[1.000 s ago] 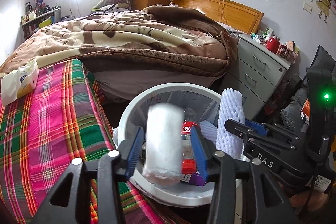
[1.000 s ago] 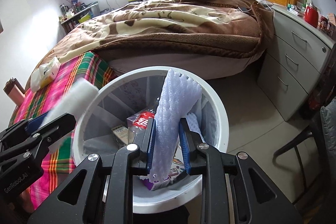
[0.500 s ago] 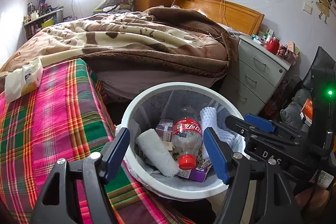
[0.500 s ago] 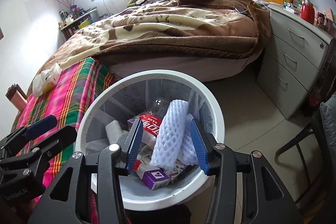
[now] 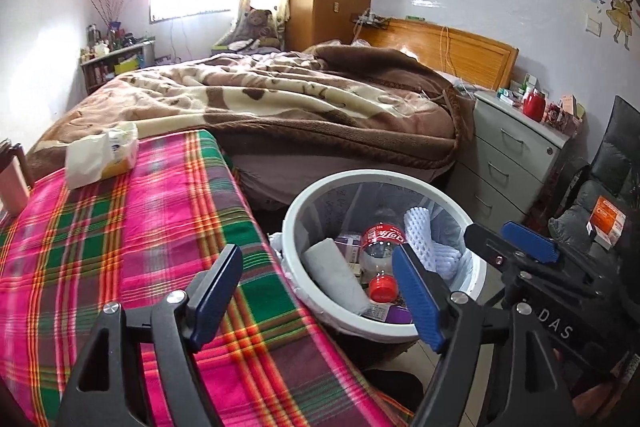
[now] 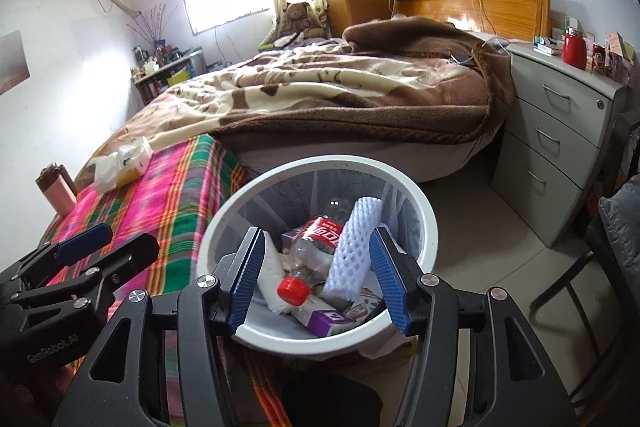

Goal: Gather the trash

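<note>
A white round trash bin stands beside the plaid-covered table. Inside lie a white paper roll, a clear bottle with a red cap, a white foam net sleeve and a purple box. My left gripper is open and empty over the table edge, left of the bin. My right gripper is open and empty above the bin's near rim; it also shows in the left wrist view.
The plaid cloth table holds a tissue pack and a pink flask. A bed with a brown blanket lies behind. A grey drawer cabinet stands right; a dark chair is at the far right.
Both grippers opened and dropped their loads: the paper roll and the foam sleeve now lie in the bin. Both grippers have since drawn back and up, the left shifting over the table.
</note>
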{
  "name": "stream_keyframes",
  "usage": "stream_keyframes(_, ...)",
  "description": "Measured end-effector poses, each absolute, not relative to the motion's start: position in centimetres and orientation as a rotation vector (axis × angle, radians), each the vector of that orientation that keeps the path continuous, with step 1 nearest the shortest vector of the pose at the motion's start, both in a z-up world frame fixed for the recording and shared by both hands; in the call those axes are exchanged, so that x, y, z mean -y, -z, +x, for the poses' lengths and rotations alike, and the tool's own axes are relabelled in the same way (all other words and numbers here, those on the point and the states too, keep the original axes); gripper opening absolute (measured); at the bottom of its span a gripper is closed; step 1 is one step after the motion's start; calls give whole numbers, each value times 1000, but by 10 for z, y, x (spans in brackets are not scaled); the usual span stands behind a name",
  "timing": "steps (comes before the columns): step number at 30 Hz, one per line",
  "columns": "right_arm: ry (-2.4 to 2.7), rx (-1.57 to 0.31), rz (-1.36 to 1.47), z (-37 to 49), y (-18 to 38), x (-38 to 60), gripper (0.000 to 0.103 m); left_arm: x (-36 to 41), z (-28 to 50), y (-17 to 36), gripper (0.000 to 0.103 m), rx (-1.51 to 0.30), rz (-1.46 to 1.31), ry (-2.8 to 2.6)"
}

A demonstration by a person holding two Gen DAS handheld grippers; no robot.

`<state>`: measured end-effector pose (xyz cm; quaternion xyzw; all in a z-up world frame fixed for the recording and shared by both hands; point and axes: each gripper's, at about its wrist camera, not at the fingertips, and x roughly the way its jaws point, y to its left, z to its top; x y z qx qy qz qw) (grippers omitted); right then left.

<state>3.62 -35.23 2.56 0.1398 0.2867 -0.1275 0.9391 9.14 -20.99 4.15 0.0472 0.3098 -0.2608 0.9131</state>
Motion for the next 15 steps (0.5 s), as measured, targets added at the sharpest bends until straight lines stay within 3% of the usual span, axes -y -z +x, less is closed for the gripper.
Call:
stream_keyframes(3,268,-557,268,29,-29,343,56,199,85,-45,85,-613,83,519)
stream_keyframes(15,276,-515,263,16,-29,323,56,179,70,-41,85,-563,86,450)
